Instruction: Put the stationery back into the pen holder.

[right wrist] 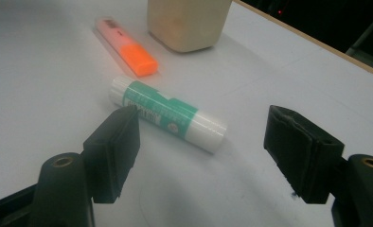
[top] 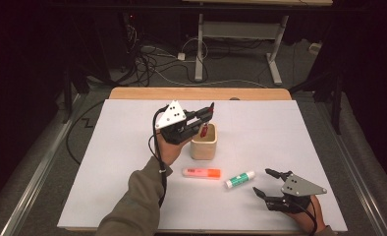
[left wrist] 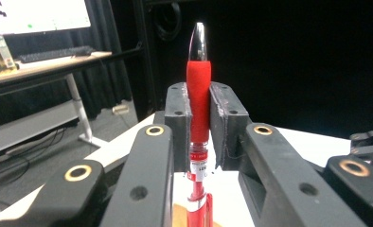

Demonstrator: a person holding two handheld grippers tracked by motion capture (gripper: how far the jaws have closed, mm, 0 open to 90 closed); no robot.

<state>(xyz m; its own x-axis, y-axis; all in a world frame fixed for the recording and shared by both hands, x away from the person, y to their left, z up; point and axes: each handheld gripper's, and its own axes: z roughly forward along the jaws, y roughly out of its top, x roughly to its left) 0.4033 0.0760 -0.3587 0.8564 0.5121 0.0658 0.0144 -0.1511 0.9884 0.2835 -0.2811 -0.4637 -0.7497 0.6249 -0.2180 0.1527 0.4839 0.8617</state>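
Note:
My left gripper [top: 205, 119] is shut on a red pen [left wrist: 198, 101] with a silver tip, held upright between the pads [left wrist: 182, 118]. In the high view the pen [top: 205, 130] hangs over the mouth of a beige wooden cup [top: 204, 143] at the middle of the white table. My right gripper [top: 265, 183] stands open low over the table near the front right. A white and green glue stick [right wrist: 168, 113] lies just ahead of its jaws, not touched. An orange and pink highlighter [right wrist: 128, 46] lies beyond it, near the cup [right wrist: 188, 21].
The highlighter [top: 201, 173] and glue stick [top: 239, 179] lie side by side in front of the cup. The white table top [top: 123, 147] has bare room on the left and right. Cables and desk legs [top: 199, 49] lie on the floor behind.

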